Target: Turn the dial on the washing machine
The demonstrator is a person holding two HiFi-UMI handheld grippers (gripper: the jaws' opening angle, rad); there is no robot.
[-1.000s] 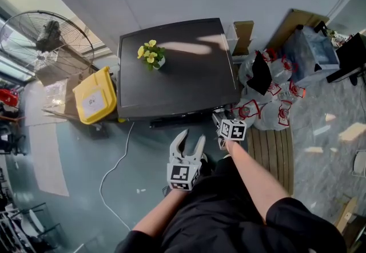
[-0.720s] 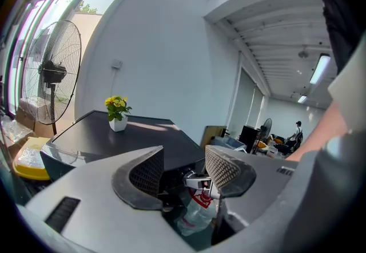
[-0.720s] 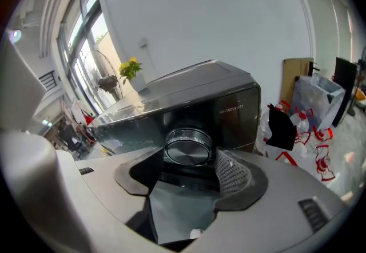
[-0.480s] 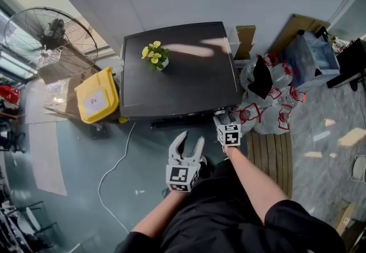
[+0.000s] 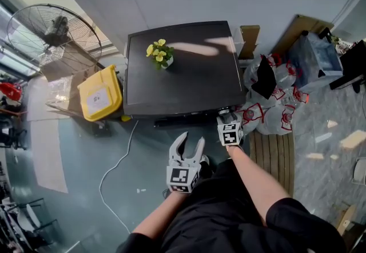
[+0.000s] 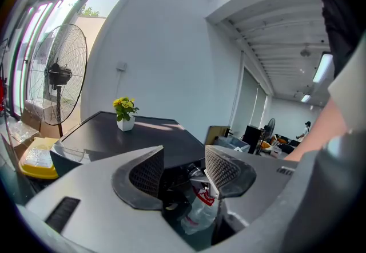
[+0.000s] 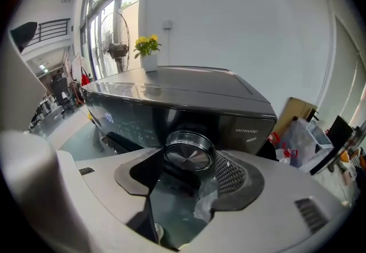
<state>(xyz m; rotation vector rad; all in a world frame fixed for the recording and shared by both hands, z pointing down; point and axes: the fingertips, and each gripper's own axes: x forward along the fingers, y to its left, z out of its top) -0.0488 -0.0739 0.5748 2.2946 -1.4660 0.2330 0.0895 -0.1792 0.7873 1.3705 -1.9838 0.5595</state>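
Note:
The dark washing machine (image 5: 194, 83) stands against the wall, seen from above in the head view. Its round metal dial (image 7: 189, 153) is on the front panel (image 7: 143, 117), near the right end. My right gripper (image 5: 224, 114) is at that front right corner. In the right gripper view the right gripper (image 7: 187, 159) is open wide, with the dial between its fingertips; I cannot tell whether they touch it. My left gripper (image 5: 191, 142) hangs lower and further left, off the machine. The left gripper (image 6: 184, 169) is open and holds nothing.
A small pot of yellow flowers (image 5: 160, 55) stands on the machine's lid. Left of the machine are a yellow bin (image 5: 100, 97) and a large fan (image 5: 54, 31). Plastic bags (image 5: 274, 106) and a wooden pallet (image 5: 274, 154) are on the right. A white cable (image 5: 123, 160) trails over the floor.
My right gripper has edged up to the machine's front right corner, closer to the dial. The left gripper has stayed in place, still open.

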